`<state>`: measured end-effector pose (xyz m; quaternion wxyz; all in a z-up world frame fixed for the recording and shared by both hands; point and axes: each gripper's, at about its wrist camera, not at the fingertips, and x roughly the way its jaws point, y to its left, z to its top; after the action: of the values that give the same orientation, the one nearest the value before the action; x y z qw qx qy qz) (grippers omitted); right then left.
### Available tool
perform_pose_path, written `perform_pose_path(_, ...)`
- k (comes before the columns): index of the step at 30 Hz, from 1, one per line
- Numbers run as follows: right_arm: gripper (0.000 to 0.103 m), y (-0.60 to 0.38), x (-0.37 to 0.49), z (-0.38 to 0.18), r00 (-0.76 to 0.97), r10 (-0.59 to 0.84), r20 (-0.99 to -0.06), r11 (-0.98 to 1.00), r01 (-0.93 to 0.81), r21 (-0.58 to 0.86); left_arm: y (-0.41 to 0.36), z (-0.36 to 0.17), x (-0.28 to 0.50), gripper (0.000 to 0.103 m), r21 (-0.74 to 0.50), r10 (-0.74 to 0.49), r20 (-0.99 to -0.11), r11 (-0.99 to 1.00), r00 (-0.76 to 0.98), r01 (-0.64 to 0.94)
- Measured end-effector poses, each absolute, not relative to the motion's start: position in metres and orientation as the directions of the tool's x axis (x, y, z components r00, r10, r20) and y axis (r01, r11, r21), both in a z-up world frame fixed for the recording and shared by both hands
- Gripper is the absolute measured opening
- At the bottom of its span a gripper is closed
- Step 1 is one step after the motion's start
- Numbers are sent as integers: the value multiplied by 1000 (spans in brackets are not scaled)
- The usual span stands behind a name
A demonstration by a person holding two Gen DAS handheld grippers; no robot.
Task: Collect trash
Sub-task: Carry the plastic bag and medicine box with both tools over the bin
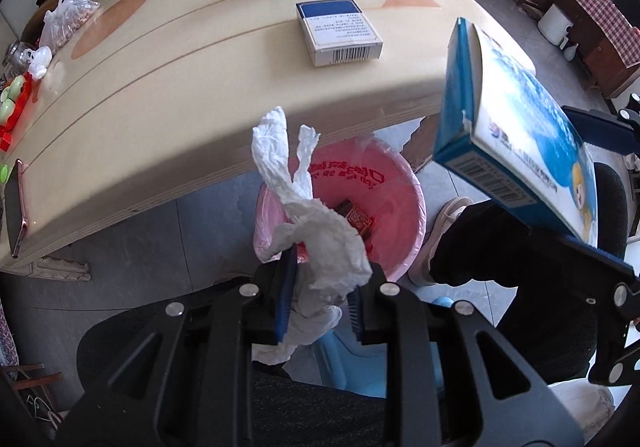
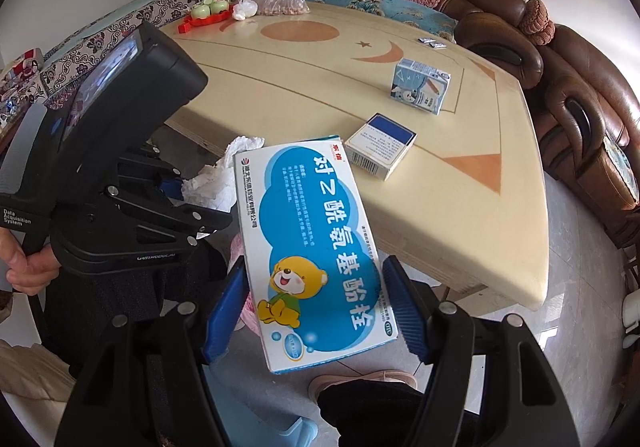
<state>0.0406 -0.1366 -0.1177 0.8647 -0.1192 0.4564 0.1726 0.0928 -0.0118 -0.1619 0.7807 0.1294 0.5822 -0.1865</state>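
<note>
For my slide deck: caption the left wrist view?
Left gripper holds crumpled tissue above pink-lined bin beside table.

Right gripper (image 2: 316,311) has its blue pads clamped on both long edges of a blue-and-white medicine box (image 2: 316,247) (cartoon bear on the front), tilted out past the table (image 2: 280,95) edge. To its left, the left gripper (image 2: 176,191) is pinching a crumpled white tissue (image 2: 216,175).

I see a bag of nuts (image 2: 282,1) & red fruit tray (image 2: 204,17) at the tabletop's (image 2: 304,95) far corner, brown leather sofa (image 2: 576,95) behind, phone (image 1: 18,207) on the near edge.
</note>
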Motion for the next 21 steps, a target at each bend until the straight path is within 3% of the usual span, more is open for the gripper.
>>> perform_pose_path(21, 66, -144, 61, -232, 398, 186, -898, 925, -379, 23, -19, -277, 111, 24, -128, -158, -986, 922, 56, 365)
